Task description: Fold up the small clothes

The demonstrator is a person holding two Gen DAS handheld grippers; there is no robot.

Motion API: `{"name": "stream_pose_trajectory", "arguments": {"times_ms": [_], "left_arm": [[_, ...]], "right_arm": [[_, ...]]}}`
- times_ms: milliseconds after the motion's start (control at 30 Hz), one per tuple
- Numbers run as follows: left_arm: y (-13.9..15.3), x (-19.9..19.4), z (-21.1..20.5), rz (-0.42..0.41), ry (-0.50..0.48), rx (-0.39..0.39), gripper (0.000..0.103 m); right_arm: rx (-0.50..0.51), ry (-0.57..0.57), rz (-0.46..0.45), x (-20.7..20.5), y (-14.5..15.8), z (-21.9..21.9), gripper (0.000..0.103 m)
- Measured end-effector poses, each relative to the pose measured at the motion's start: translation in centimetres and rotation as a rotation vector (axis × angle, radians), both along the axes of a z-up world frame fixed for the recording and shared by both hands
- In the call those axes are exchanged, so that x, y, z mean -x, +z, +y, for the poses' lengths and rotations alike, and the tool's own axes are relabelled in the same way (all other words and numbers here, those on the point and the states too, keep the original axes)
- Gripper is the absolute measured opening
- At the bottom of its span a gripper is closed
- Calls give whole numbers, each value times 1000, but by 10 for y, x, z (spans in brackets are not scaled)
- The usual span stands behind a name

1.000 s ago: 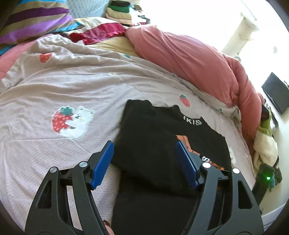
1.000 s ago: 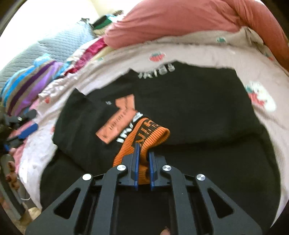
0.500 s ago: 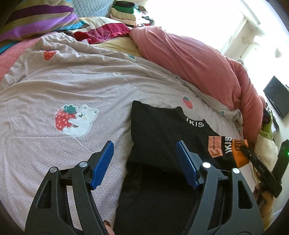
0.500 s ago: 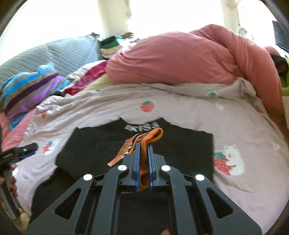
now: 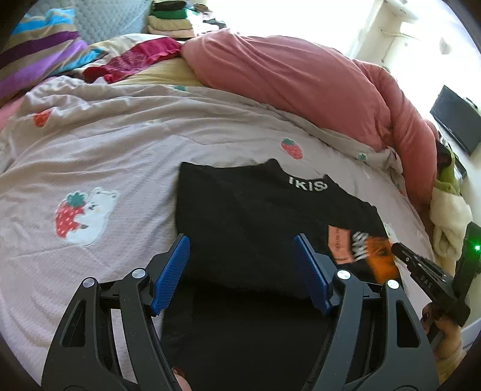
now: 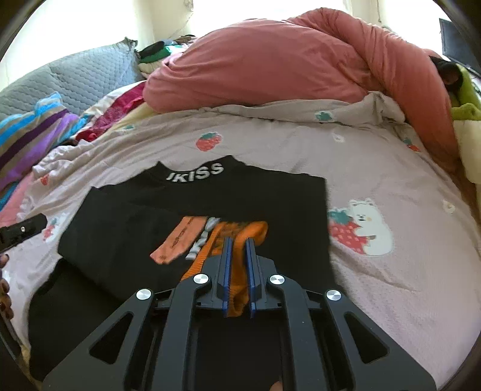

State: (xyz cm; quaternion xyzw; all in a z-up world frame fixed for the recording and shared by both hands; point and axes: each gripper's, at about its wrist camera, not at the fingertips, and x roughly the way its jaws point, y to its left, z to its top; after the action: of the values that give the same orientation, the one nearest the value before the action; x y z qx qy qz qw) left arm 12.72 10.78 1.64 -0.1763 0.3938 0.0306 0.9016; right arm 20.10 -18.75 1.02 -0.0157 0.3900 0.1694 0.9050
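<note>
Spread on the strawberry-print quilt (image 6: 375,168), the black sweater (image 6: 210,204) looks soft and limp; the right gripper (image 6: 237,240) pinches its orange ribbed cuff (image 6: 240,231), a firm hold, while the left gripper (image 5: 242,243) gapes above it.

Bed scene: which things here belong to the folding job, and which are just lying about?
In the job:
- black top, half folded on the bedspread
- its orange cuff, clamped in the right gripper
- left gripper, open above the top

Lying about:
- pink duvet
- striped pillow
- stack of folded clothes
- red cloth
</note>
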Motion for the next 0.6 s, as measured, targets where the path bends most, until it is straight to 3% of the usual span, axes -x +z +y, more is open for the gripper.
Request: {"name": "stream_pose_trajectory", "arguments": {"times_ms": [133,200,333,500,600], "left_arm": [[-4,-8,-12,12,-34,-19,63],[-6,-12,-18,19,-54,-32,57],[-13,-22,-32,50,-105,-75,40],[-31,-30,-40,112,-139,-129,39],[-48,-30,-34,166,-134,-109,39]], "right_arm": [[-29,-37,8,3,0,-14,15],[-37,-44,12,6,-1,-17,22],[-40,-31,28,13,-3,-16,24],[-44,-3,29,21,-1,-9,33],[-44,17,27,25,2,-2,36]]}}
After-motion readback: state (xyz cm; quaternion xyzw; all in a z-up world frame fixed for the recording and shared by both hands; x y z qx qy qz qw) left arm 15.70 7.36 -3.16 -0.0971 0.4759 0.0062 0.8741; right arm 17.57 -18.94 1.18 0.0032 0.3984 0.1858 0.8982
